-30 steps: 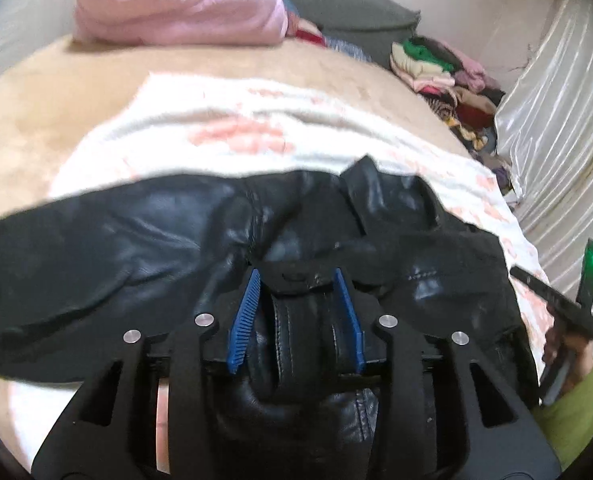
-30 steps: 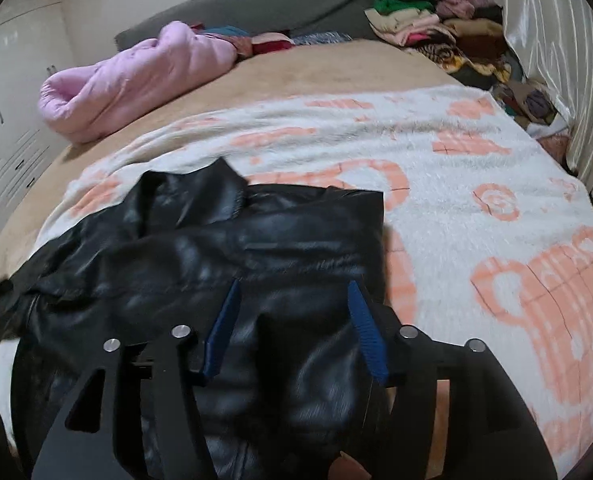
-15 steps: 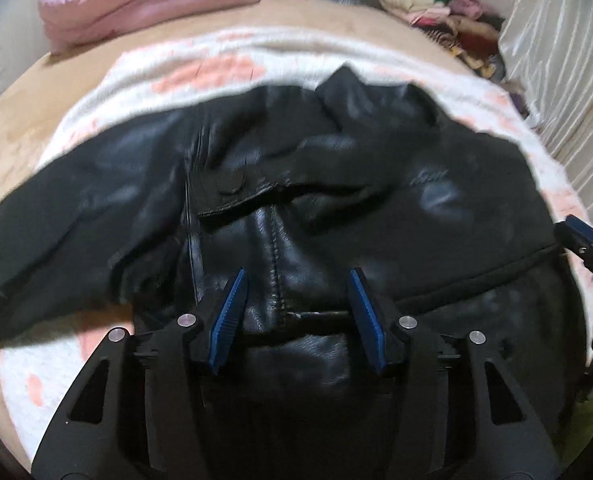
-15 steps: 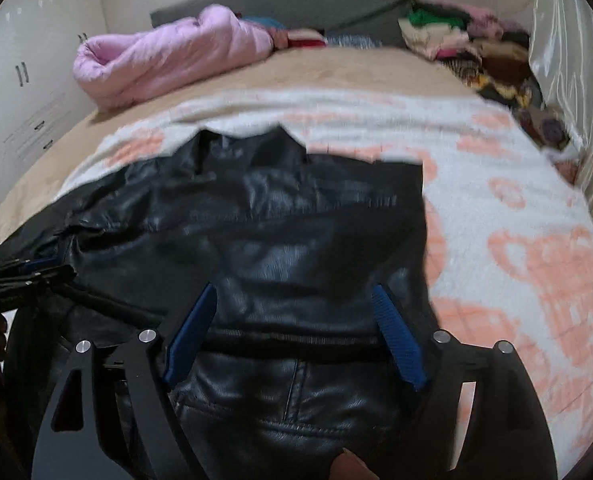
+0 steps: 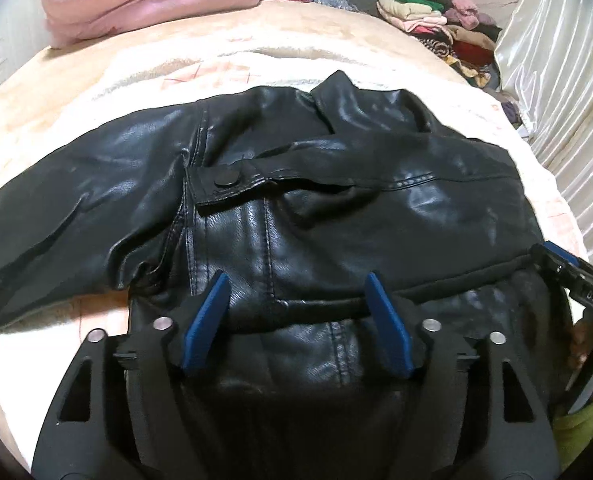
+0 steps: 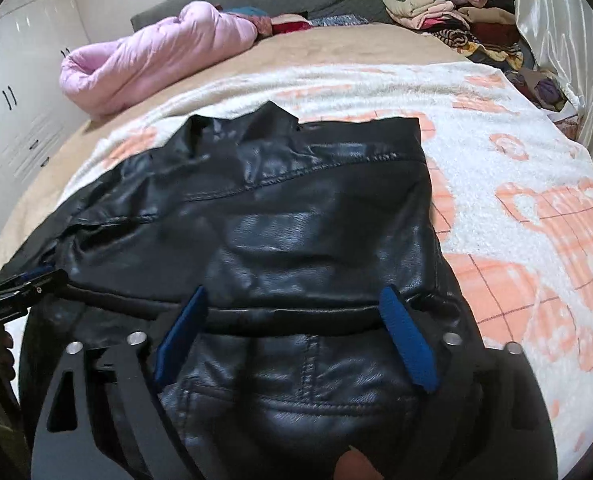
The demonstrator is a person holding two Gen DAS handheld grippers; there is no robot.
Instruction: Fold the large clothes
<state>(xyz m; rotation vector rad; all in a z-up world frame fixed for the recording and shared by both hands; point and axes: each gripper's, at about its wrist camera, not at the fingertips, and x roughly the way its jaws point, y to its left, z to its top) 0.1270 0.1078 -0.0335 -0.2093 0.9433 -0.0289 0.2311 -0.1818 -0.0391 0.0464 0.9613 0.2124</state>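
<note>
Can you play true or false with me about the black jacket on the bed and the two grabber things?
1. The black jacket lies on a white blanket with orange patterns. True.
2. The left gripper is squeezing the jacket tight. False: its jaws have just been opening and stand apart over the hem.
3. A pink puffy coat sits at the far side of the bed. True.
4. The right gripper is shut. False: its jaws have just been opening and stand wide.
5. The jacket is red. False: it is black.
</note>
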